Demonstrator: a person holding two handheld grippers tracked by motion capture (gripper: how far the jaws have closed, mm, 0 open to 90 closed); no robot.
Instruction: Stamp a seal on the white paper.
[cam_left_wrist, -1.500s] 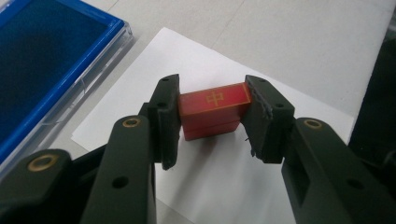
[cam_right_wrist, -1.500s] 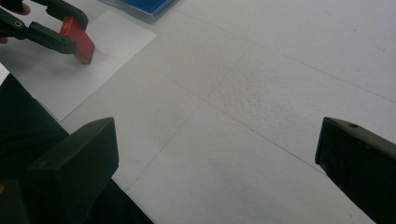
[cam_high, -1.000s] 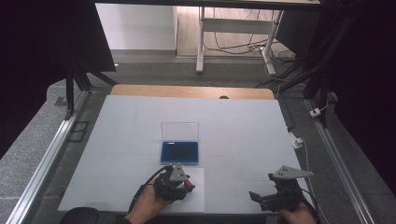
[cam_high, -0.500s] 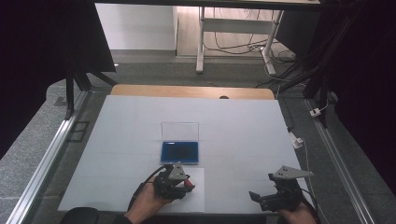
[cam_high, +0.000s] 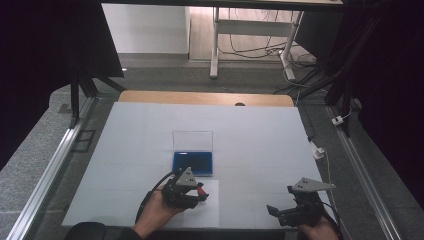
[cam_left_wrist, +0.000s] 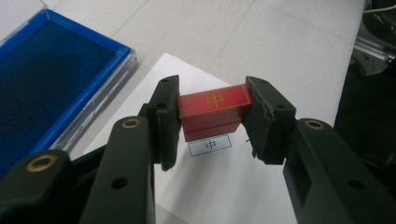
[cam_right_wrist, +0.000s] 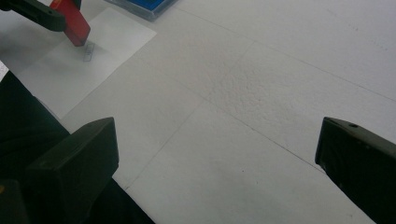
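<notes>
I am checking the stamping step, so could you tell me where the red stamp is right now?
The red stamp is clamped in the left gripper, just above the blue printed mark on the white paper sheet, near the blue ink pad.

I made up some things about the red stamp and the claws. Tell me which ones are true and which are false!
1. The left claw squeezes a red stamp. True.
2. The red stamp sits inside the blue ink pad. False: it is over the white paper, beside the pad.
3. A blue printed mark shows on the paper under the stamp. True.
4. The right claw holds a pen. False: its jaws stand wide apart with nothing between them.
5. The ink pad's clear lid stands open. True.
</notes>
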